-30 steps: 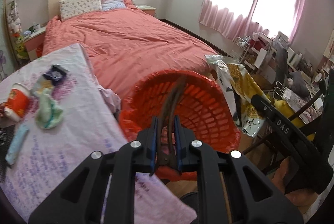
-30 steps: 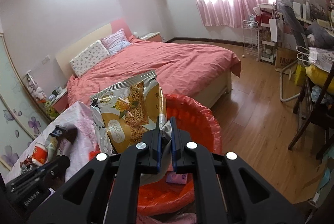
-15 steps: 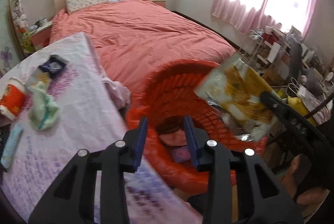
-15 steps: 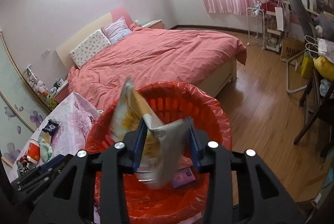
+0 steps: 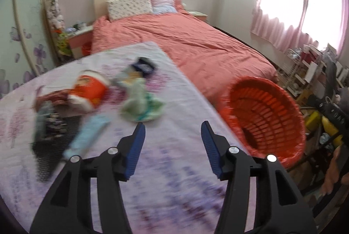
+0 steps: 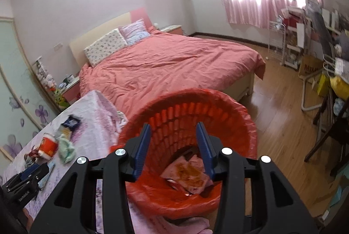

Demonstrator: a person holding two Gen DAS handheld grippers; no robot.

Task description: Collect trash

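The red trash basket [image 5: 270, 112] with a red liner stands off the table's right edge; it also shows in the right wrist view [image 6: 218, 112]. Wrappers [image 6: 187, 175] lie at its bottom. My right gripper [image 6: 173, 146] is open and empty right above the basket. My left gripper [image 5: 172, 142] is open and empty over the table [image 5: 165, 179]. On the table lie a red paper cup [image 5: 89, 90] on its side, a pale green crumpled cloth [image 5: 141, 105], a light blue packet [image 5: 87, 136], a dark blue wrapper [image 5: 142, 66] and a black mesh item [image 5: 54, 142].
A bed [image 5: 196, 44] with a salmon cover is behind the table. A cluttered desk and chair [image 6: 327, 85] stand at the right on the wooden floor [image 6: 281, 116]. My left gripper's body [image 6: 24, 186] shows at the lower left of the right wrist view.
Both grippers opened and let their trash fall into the basket. The left gripper swung left, from over the basket to over the table. The snack bag dropped from the right gripper.
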